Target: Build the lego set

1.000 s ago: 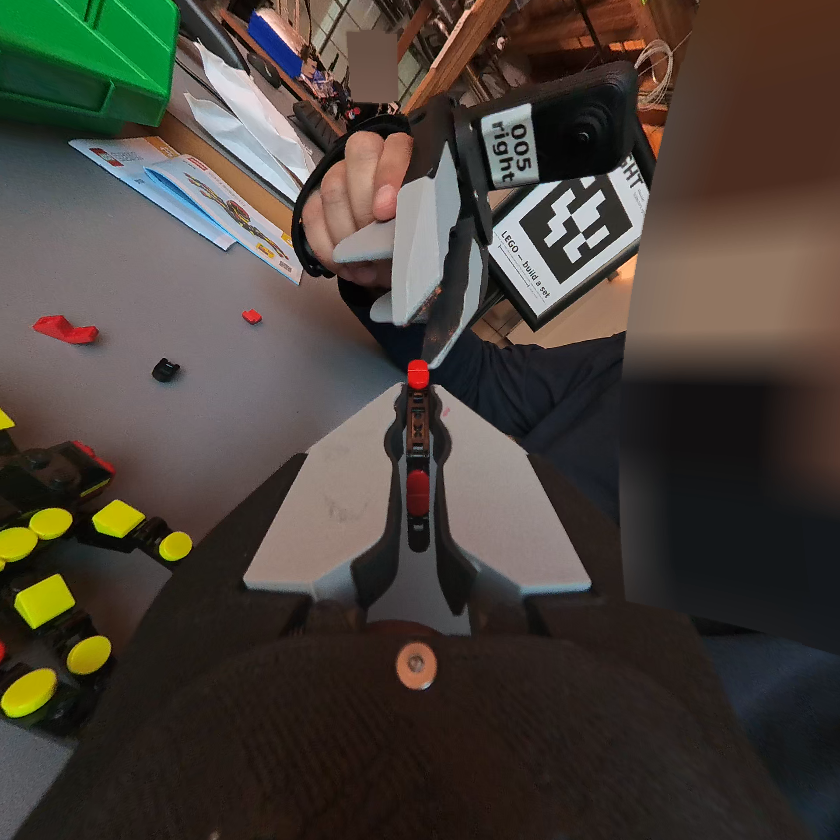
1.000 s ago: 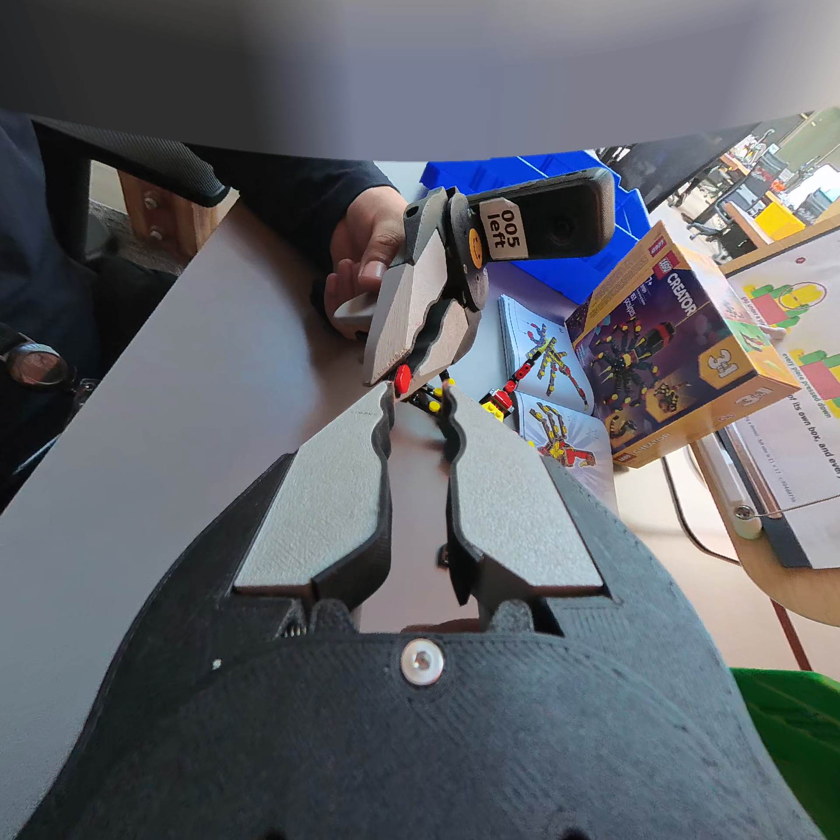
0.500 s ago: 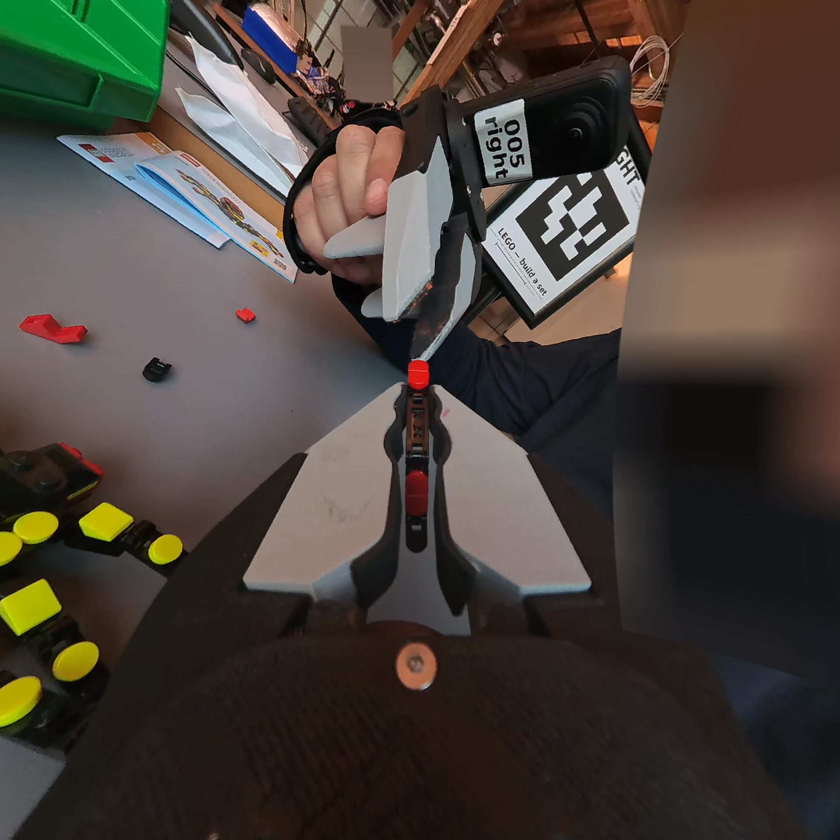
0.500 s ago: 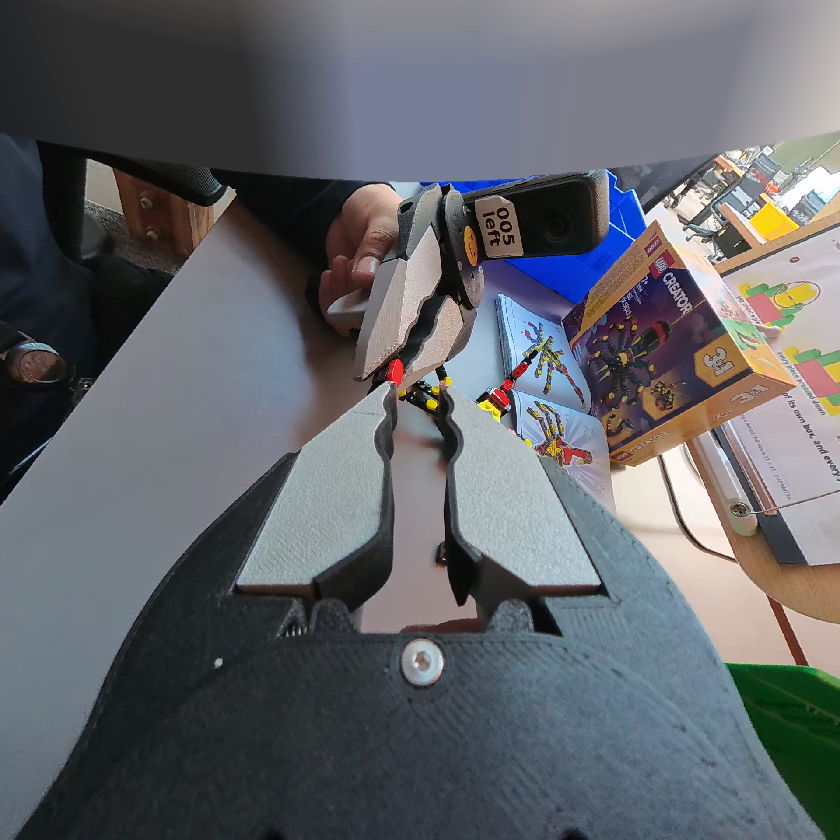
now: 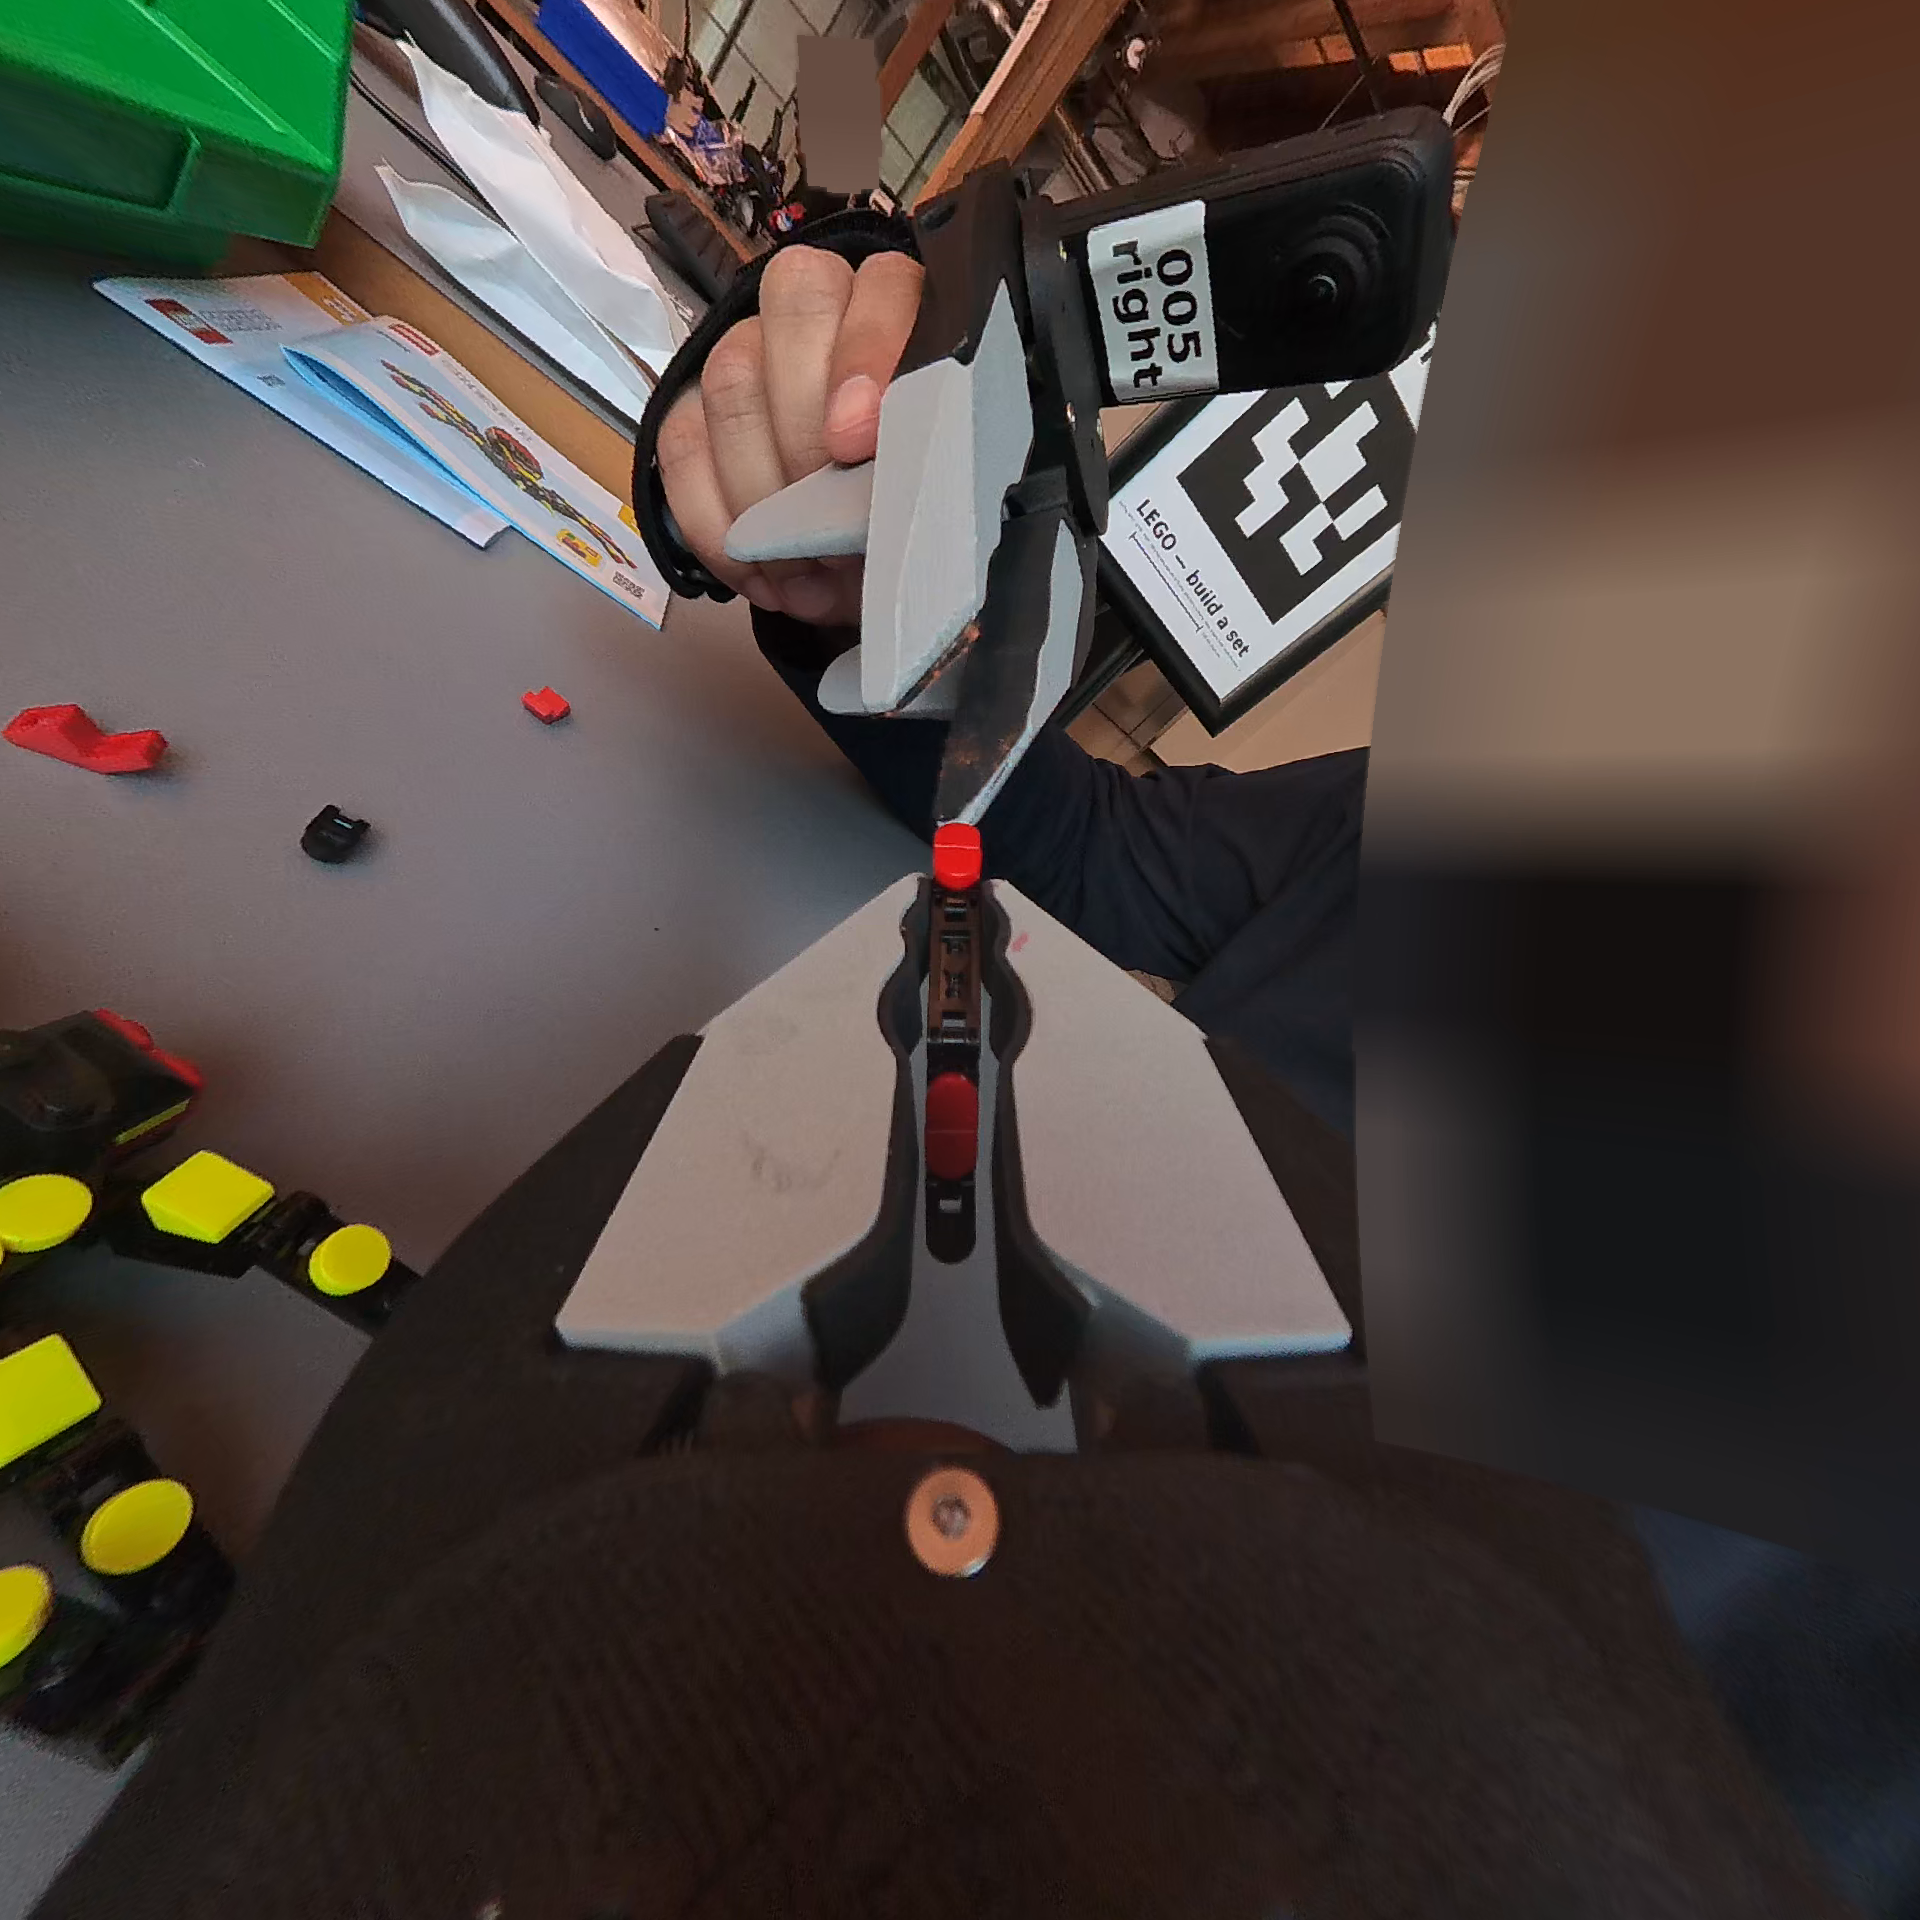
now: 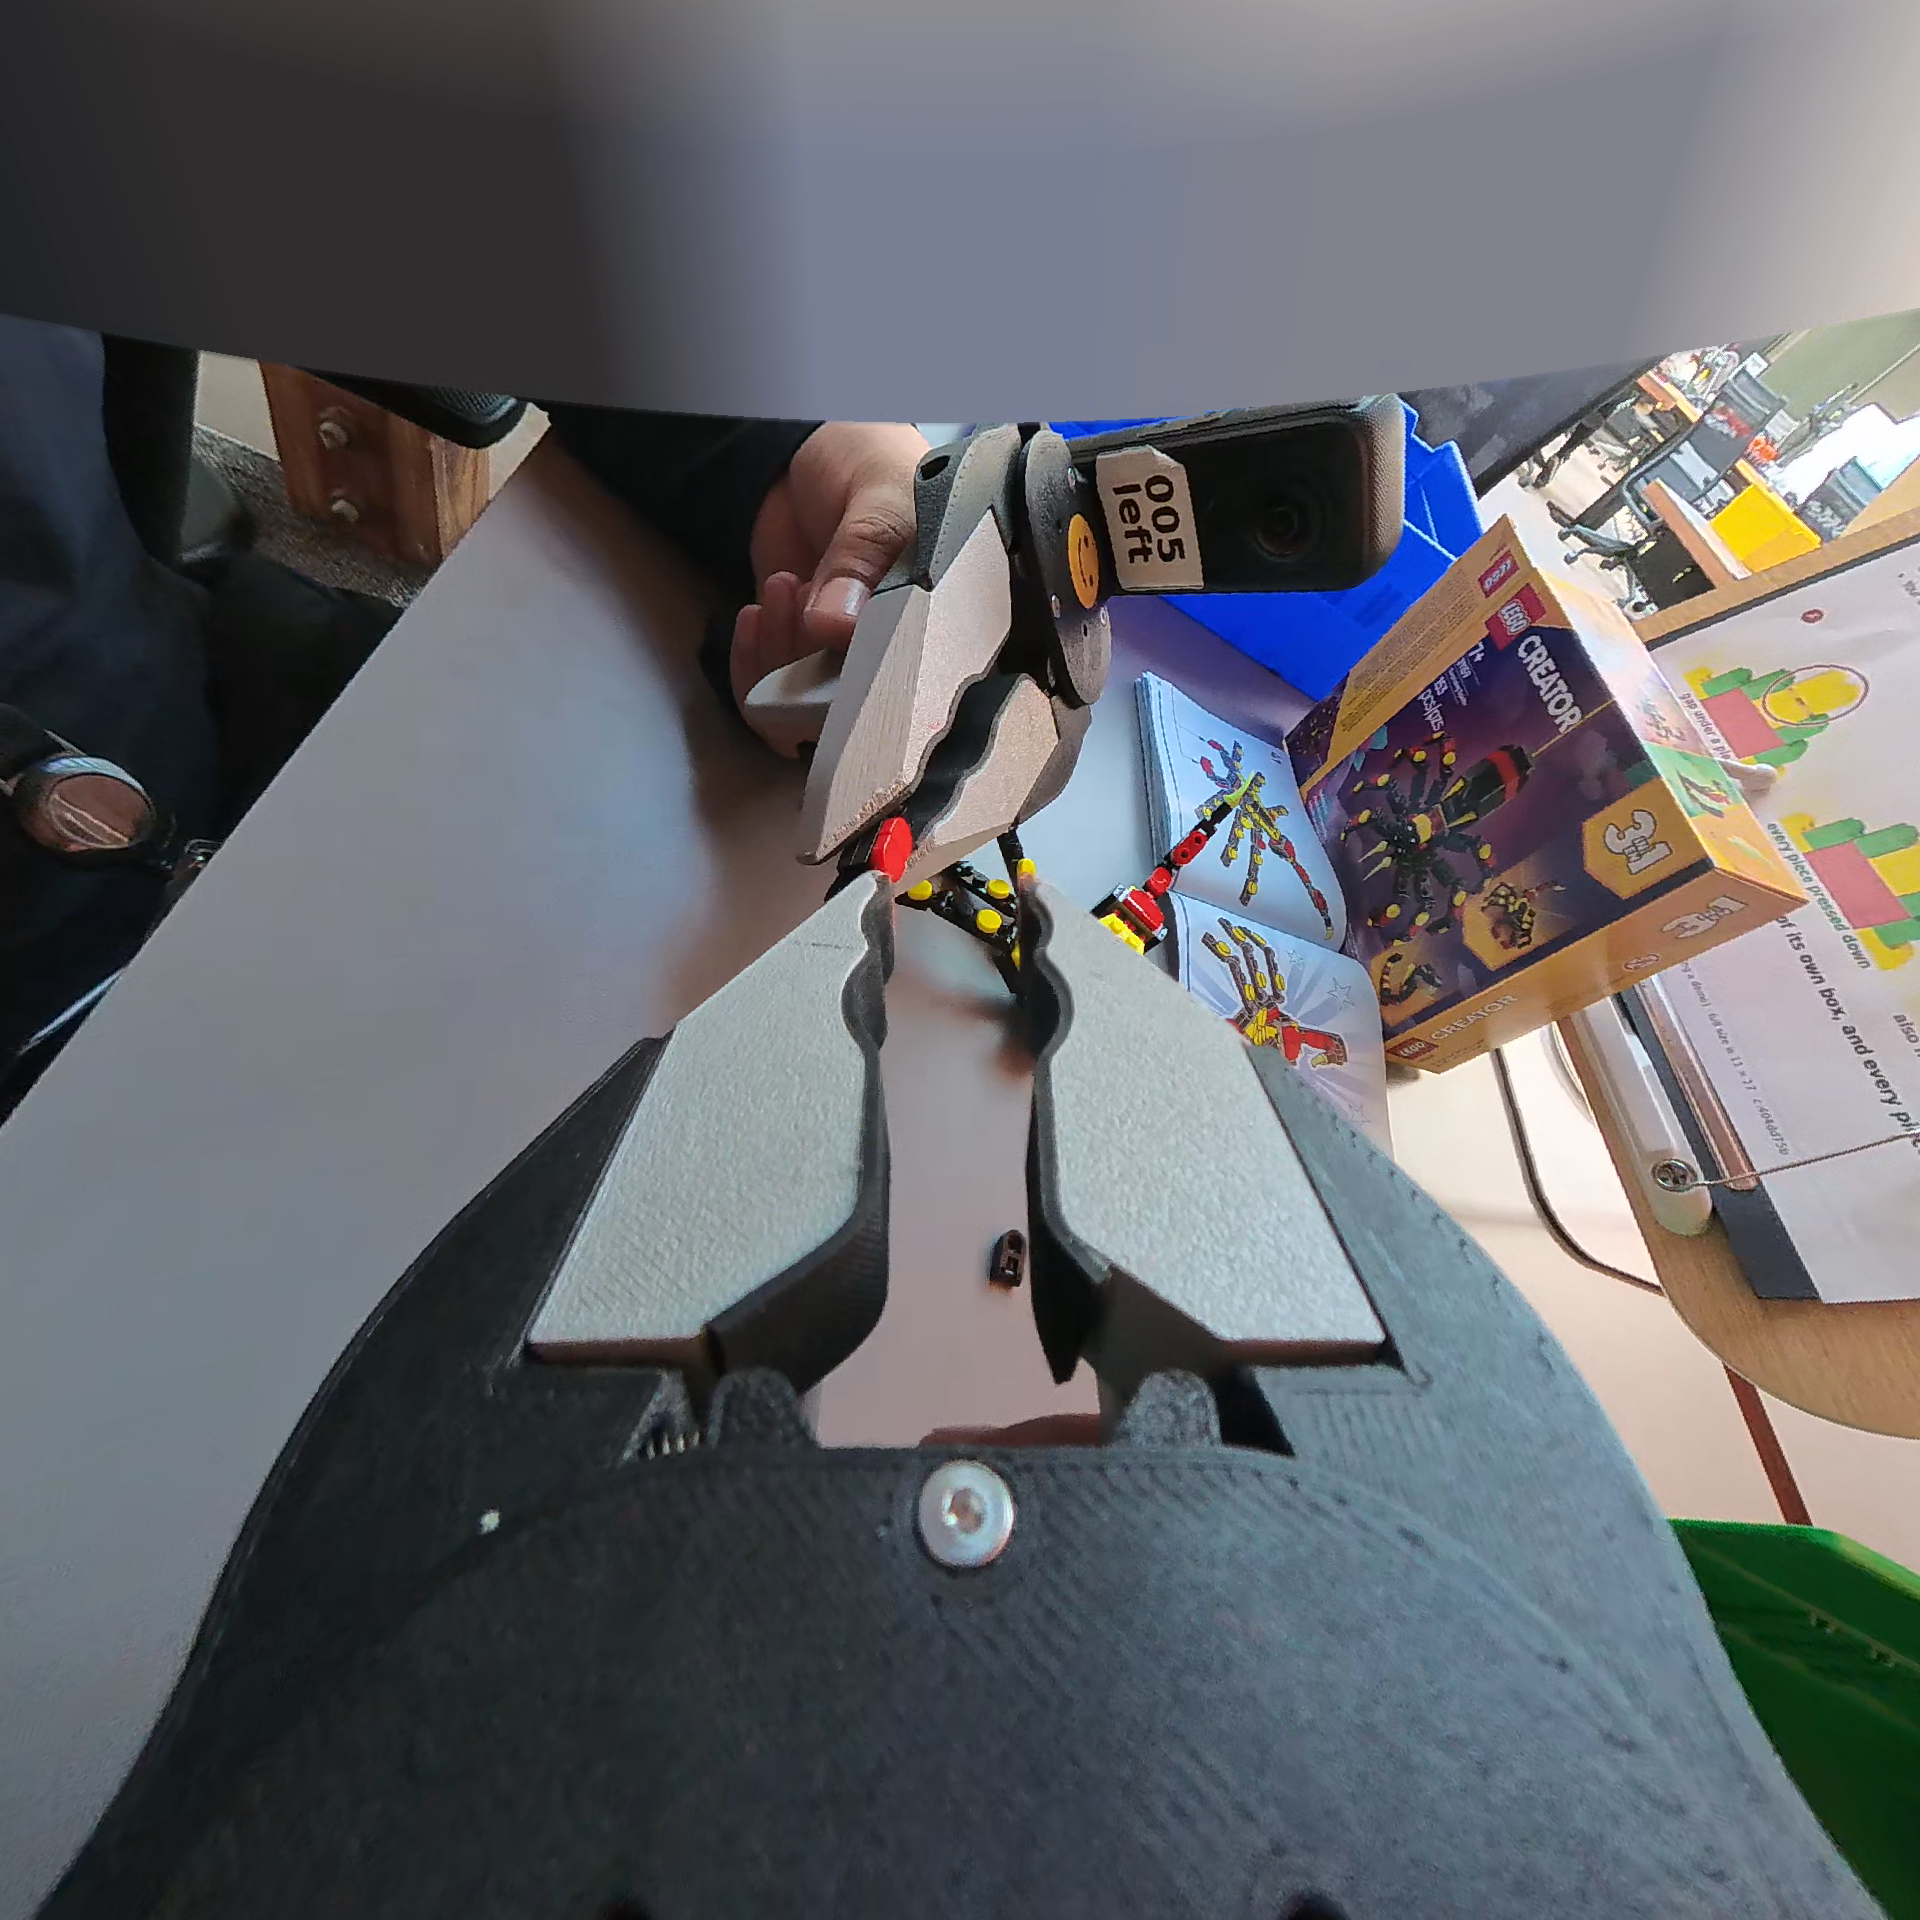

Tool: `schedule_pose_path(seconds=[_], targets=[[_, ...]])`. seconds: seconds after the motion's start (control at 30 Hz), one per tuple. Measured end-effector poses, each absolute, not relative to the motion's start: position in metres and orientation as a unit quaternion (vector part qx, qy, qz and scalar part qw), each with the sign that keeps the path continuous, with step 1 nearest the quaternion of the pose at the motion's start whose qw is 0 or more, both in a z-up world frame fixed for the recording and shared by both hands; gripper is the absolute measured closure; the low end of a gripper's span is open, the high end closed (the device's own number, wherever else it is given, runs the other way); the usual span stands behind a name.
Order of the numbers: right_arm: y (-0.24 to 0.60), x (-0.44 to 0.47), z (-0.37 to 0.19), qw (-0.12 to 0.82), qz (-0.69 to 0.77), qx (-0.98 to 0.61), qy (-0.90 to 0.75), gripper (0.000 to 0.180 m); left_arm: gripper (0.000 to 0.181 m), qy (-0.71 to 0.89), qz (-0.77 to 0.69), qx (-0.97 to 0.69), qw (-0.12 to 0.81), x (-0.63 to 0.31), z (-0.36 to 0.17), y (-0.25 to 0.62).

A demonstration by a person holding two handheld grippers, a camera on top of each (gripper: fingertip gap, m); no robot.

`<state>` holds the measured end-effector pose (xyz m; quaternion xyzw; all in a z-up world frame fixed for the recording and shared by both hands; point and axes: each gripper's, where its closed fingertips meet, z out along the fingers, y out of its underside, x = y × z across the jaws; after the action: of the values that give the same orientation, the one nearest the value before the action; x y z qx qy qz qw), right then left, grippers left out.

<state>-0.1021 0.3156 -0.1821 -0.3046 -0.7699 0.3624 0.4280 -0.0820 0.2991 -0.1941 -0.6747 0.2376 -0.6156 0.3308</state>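
Observation:
My left gripper is shut on a thin black lego leg piece with a red tip and a red stud further back. It also shows in the right wrist view, held above the grey table. My right gripper is open and empty, and its left fingertip touches the red tip. In the left wrist view the right gripper comes down from above onto the red tip. The black and yellow spider model lies on the table at the left, and also shows in the right wrist view.
A long red piece, a small red piece and a small black piece lie loose on the table. Instruction booklets and a green bin are at the back. The lego box stands beside a blue bin.
Both grippers have drifted slightly together and stay tip to tip. The left stays shut on the leg piece and the right stays open.

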Motion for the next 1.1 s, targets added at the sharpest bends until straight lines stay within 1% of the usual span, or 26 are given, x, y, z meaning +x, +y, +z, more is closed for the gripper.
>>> schedule_pose_path(seconds=[1.1], targets=[[0.3128,-0.099,-0.1809,0.431,0.358,-0.293,-0.775,0.15,0.177,0.246,-0.619,-0.675,0.317,-0.0774,-0.1962,0.2933]])
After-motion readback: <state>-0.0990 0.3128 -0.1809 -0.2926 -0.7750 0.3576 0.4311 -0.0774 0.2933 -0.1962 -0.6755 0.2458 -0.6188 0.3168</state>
